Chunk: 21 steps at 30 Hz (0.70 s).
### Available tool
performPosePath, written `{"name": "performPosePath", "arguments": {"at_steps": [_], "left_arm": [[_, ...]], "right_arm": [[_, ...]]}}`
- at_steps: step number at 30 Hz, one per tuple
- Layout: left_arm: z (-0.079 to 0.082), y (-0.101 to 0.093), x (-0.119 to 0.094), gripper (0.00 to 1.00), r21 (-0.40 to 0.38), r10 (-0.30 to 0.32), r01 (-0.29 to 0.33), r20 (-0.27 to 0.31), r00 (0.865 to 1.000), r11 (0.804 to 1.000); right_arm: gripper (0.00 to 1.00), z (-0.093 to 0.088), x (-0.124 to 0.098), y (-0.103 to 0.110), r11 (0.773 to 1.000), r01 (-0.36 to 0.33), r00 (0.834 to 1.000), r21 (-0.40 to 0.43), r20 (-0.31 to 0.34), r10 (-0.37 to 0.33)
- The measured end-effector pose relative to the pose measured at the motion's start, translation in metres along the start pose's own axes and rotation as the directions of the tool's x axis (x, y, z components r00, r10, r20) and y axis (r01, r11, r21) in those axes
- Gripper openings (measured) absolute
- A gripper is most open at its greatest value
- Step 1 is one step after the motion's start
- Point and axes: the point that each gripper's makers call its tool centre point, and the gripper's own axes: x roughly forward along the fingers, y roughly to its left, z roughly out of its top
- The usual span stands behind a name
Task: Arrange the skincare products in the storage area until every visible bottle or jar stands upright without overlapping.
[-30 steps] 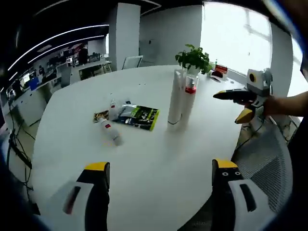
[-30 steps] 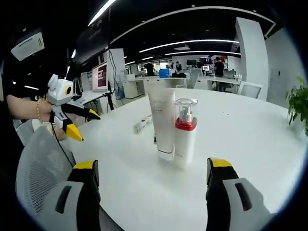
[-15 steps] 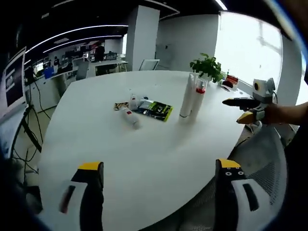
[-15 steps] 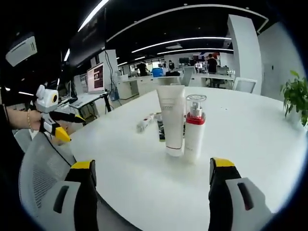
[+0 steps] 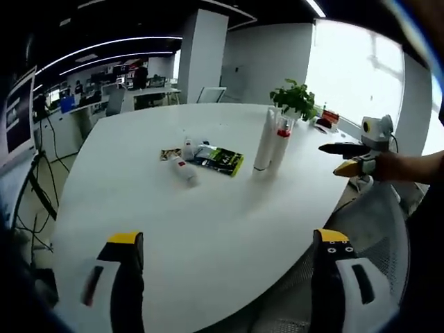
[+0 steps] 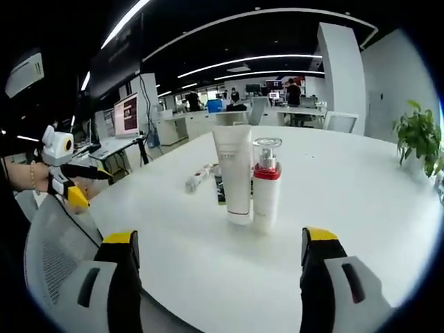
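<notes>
Both grippers hang off the edge of the big white surface (image 5: 208,229), nothing in either one. The left gripper (image 5: 225,277) has its yellow-tipped jaws spread wide, holding only air, and the right gripper (image 6: 220,277) is the same, jaws wide apart and empty. In the left gripper view the right gripper sits off to the right past the rim, held in a person's hand (image 5: 388,166), jaws parted there too. In the right gripper view the left gripper floats at the left over a mesh chair back (image 6: 48,243).

Out on the surface, the white tube (image 6: 233,170) stands upright on its cap, and the pump bottle (image 6: 266,184) with the red collar stands upright just beside it, nearly touching. Well apart from that pair, a small white bottle (image 5: 184,171) with a red mark lies on its side. Near it is another small white bottle (image 5: 189,148); whether that one stands or leans I cannot tell. A dark green sachet (image 5: 220,159) lies flat just beside those two, and a small tan packet (image 5: 168,154) lies on their other side. A potted plant (image 5: 297,100) sits at the far edge by the window.
</notes>
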Motion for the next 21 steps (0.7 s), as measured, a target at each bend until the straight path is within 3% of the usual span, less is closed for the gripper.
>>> {"name": "performPosePath", "arguments": {"at_steps": [8, 16, 21], "left_arm": [[0.016, -0.009, 0.023, 0.99, 0.026, -0.027, 0.028, -0.005, 1.0, 0.999], [0.039, -0.015, 0.054, 0.99, 0.052, -0.042, 0.043, -0.014, 0.999, 0.998], [0.051, -0.008, 0.077, 0.99, 0.068, -0.028, 0.031, -0.037, 0.999, 0.997]], "right_arm": [[0.94, -0.003, 0.001, 0.005, 0.998, 0.0, 1.0, -0.062, -0.019, -0.001], [0.94, -0.003, 0.0, 0.006, 0.999, 0.005, 1.0, -0.054, -0.012, -0.006], [0.93, -0.003, 0.001, 0.005, 0.998, 0.01, 1.0, -0.06, -0.014, -0.011]]}}
